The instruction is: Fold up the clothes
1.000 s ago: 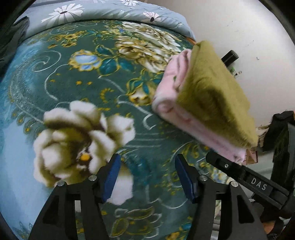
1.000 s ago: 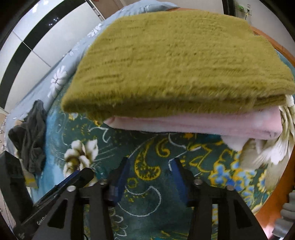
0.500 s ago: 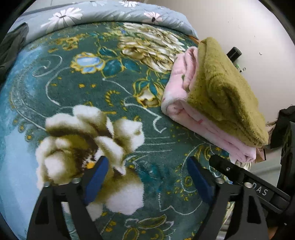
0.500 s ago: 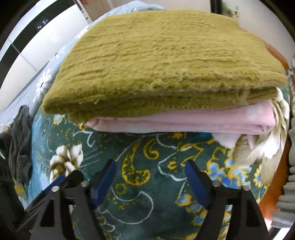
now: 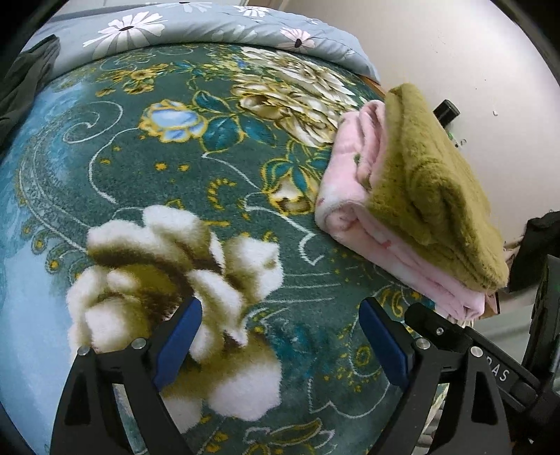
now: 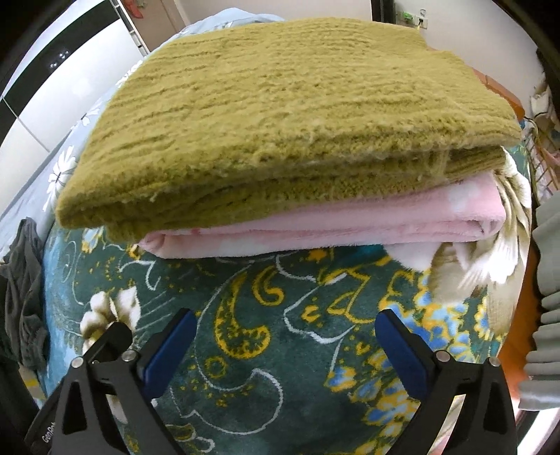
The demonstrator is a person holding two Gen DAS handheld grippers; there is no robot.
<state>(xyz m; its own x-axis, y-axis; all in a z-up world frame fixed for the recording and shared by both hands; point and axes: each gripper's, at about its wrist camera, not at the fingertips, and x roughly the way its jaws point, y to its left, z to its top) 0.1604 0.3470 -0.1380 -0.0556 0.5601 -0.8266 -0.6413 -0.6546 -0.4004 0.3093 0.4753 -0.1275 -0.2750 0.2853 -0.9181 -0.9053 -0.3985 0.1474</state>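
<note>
We logged both grippers hovering over the bed, each holding nothing. The left gripper [image 5: 280,336] had its blue-padded fingers [image 5: 176,344] spread wide above the teal floral blanket [image 5: 157,168], over a large white flower in the print. The right gripper [image 6: 283,350] likewise had its fingers [image 6: 168,350] wide apart, pointed at the folded stack just ahead. That stack sat near the blanket's edge by the wall: an olive-green folded garment [image 6: 280,119] lying on top of a pink folded garment [image 6: 350,224], the pink one resting directly on the blanket. A dark grey garment [image 6: 24,297] lay crumpled, well apart from the stack, at the far left side of the bed. A pale blue daisy-print sheet [image 5: 196,31] showed beyond the blanket.
</note>
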